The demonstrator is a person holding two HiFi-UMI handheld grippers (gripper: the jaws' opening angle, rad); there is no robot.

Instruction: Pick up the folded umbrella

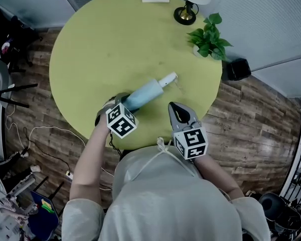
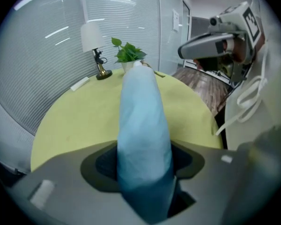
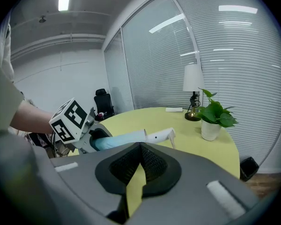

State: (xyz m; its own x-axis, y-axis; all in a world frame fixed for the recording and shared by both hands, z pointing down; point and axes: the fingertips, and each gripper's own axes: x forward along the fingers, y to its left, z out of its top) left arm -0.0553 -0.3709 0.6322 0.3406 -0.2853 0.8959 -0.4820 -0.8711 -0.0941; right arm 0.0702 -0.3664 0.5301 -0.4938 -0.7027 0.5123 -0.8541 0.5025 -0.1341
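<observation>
Soft, even light fell from above my jaws and left only faint shadows. White streaks glared on the slatted glass wall (image 2: 117, 13) beyond them. The pale blue folded umbrella (image 2: 143, 125) inside my left gripper (image 2: 145, 172) was blurred, and the picture edges bowed and darkened.

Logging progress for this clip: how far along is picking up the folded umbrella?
Done: the left gripper is clamped on the fabric end of the folded umbrella. In hand: the lift. Seen from the right gripper view, it seems to hang just above the yellow table, with its strap dangling and its white handle pointing away. Left: raising it clearly off. The right gripper is shut and empty.
</observation>
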